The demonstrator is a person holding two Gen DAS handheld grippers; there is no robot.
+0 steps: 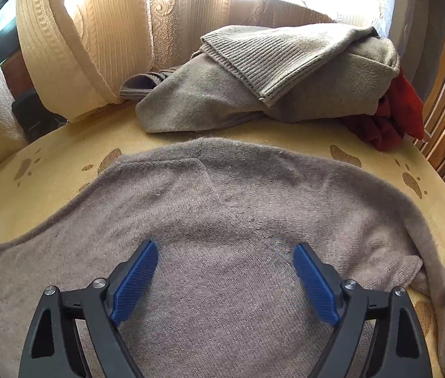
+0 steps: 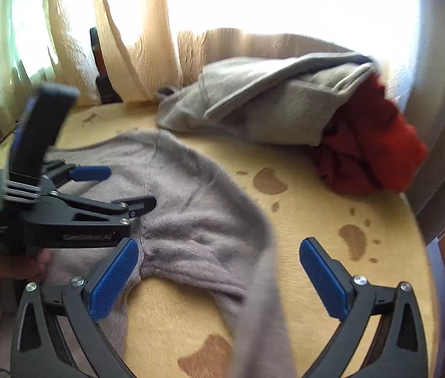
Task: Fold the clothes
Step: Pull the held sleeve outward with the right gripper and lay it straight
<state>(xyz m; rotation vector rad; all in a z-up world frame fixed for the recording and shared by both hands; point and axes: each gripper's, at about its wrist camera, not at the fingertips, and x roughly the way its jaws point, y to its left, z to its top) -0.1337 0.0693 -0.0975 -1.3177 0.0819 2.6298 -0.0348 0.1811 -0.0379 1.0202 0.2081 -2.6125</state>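
On the yellow blanket (image 1: 285, 132), my gray sweater (image 1: 222, 208) lies flat.

My left claw (image 1: 225, 278) is spread wide just above its middle. My right claw (image 2: 219, 278) is spread too, over the sweater's sleeve (image 2: 254, 271), pinching nothing.

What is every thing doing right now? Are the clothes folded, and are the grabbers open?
Grey-brown sweater: spread flat, not folded.
Beige sweater: crumpled in a heap.
Red garment: bunched up, partly under the beige one.
Left gripper: open, over the sweater, holding nothing.
Right gripper: open, holding nothing.
Curtain: drawn.
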